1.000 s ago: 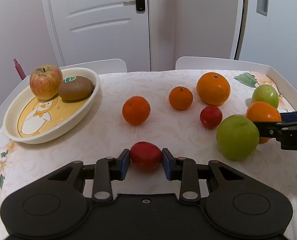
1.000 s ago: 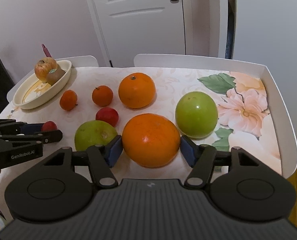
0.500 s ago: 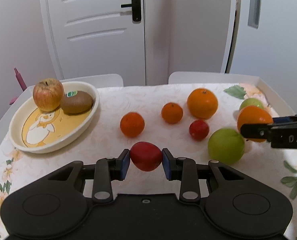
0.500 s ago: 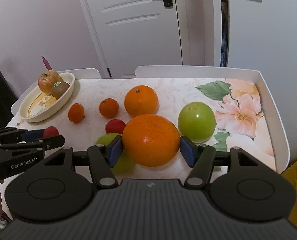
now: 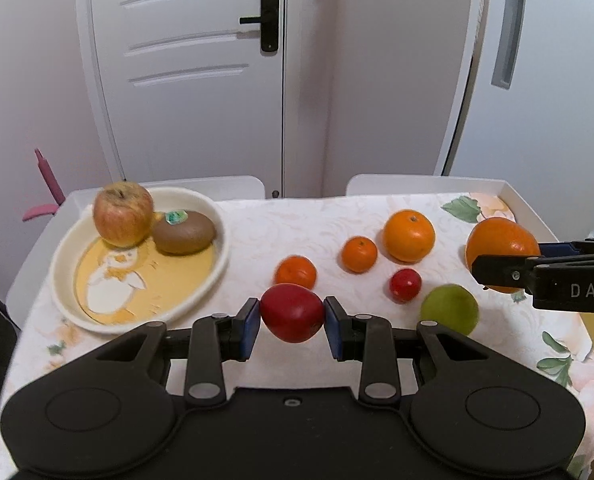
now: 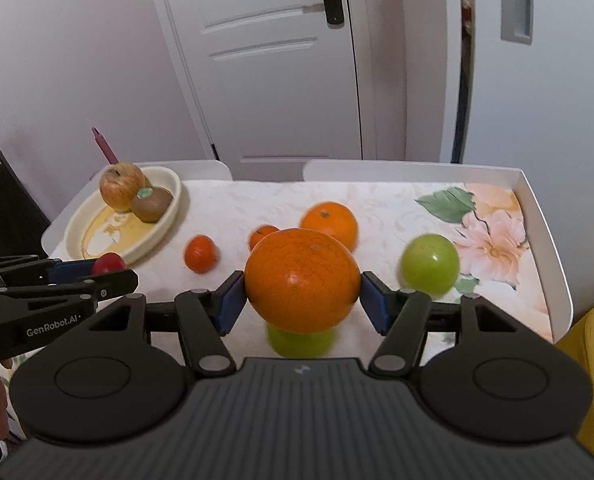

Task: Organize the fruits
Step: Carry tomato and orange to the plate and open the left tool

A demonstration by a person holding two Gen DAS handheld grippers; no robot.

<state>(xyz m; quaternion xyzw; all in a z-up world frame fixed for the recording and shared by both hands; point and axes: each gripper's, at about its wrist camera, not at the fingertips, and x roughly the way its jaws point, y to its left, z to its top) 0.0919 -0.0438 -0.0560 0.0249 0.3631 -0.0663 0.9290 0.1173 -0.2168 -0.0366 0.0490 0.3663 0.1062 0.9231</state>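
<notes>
My left gripper [image 5: 292, 319] is shut on a red fruit [image 5: 292, 313] and holds it above the table, near the front right of the cream oval dish [image 5: 217, 264]. The dish holds an apple [image 5: 123, 214] and a kiwi [image 5: 184, 232]. My right gripper [image 6: 301, 300] is shut on a large orange [image 6: 301, 278] and holds it in the air over a green apple [image 6: 301, 342]. The right gripper with its orange [image 5: 501, 246] also shows at the right of the left wrist view.
On the flowered tablecloth lie another orange [image 5: 409, 235], two small mandarins [image 5: 359, 254] [image 5: 295, 272], a small red fruit [image 5: 405, 285] and green apples [image 5: 449, 309] [image 6: 429, 264]. The table has a raised white rim [image 6: 553, 240]. Two white chair backs and a door stand behind.
Both grippers have risen from the table with their fruit. The left one has moved towards the dish; the right one now holds the orange above the green apple.
</notes>
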